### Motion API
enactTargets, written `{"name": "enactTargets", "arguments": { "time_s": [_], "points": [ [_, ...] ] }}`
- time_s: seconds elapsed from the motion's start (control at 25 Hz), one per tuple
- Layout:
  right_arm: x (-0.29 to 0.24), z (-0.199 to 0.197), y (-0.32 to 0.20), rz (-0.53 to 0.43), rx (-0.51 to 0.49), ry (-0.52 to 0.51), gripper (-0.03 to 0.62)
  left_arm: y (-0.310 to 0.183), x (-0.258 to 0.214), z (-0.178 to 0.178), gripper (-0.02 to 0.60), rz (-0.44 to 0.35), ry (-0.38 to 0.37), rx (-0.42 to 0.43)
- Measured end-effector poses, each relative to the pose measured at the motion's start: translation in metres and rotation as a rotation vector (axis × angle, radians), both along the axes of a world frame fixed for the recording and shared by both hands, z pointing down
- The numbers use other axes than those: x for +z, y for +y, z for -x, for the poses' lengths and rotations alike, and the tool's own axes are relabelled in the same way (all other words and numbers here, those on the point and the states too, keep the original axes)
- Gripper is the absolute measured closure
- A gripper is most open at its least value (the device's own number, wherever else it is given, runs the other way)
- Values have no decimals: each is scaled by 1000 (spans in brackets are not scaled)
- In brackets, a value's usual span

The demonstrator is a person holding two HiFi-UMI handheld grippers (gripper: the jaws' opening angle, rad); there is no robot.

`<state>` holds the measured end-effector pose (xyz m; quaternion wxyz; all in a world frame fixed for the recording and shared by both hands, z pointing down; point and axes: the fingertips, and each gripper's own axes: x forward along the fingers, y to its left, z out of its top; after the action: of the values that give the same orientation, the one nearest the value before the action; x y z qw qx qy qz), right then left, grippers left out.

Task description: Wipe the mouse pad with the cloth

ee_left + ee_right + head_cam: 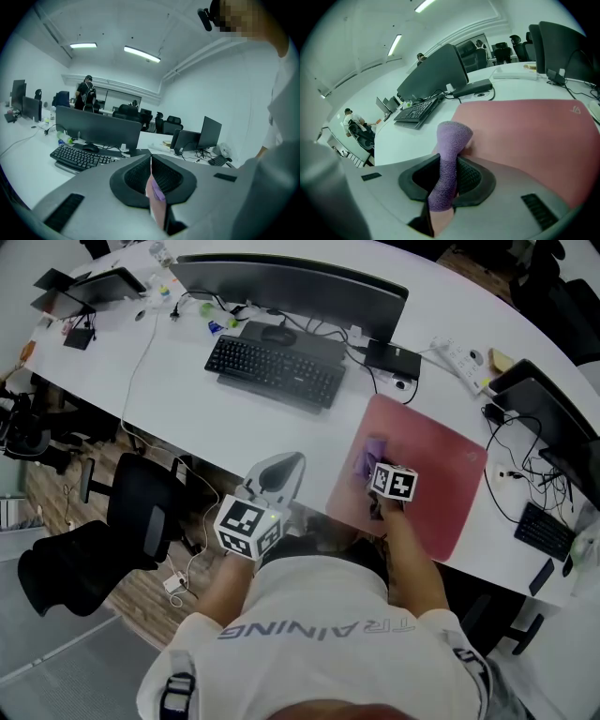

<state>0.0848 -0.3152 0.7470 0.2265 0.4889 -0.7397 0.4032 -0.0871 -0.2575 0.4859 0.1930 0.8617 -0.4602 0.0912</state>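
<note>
Right gripper (447,176) extended over mouse pad (431,474) left edge, fingers (472,178) pinching purple cloth (452,136). Left gripper (151,173) hangs off tabletop (187,418) near edge, fingers (133,178) together.

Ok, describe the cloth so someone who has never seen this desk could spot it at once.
Start at the long white desk and find the pink mouse pad to the right of the black keyboard. On the pad's left part sits a small purple cloth, pinched in the right gripper. It is the only soft, fuzzy purple thing there.

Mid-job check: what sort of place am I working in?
Most likely an open-plan office: a long white desk carrying a monitor and keyboard, with a black office chair beside it.
</note>
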Motion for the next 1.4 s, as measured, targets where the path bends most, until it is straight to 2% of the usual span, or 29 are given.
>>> {"name": "enactTargets", "arguments": {
  "time_s": [0.24, 0.92, 1.2, 1.4],
  "points": [
    [1, -45, 11, 8, 19, 18, 494, 1, -3, -39, 546, -6, 3, 22],
    [-2, -213, 56, 0, 100, 93, 494, 16, -13, -176, 546, -34, 25, 111],
    [-2, -290, 84, -2, 172, 128, 494, 23, -11, -228, 546, -36, 33, 169],
    [-2, -331, 103, -4, 224, 154, 494, 29, -9, -250, 546, -32, 26, 203]
  ]
}}
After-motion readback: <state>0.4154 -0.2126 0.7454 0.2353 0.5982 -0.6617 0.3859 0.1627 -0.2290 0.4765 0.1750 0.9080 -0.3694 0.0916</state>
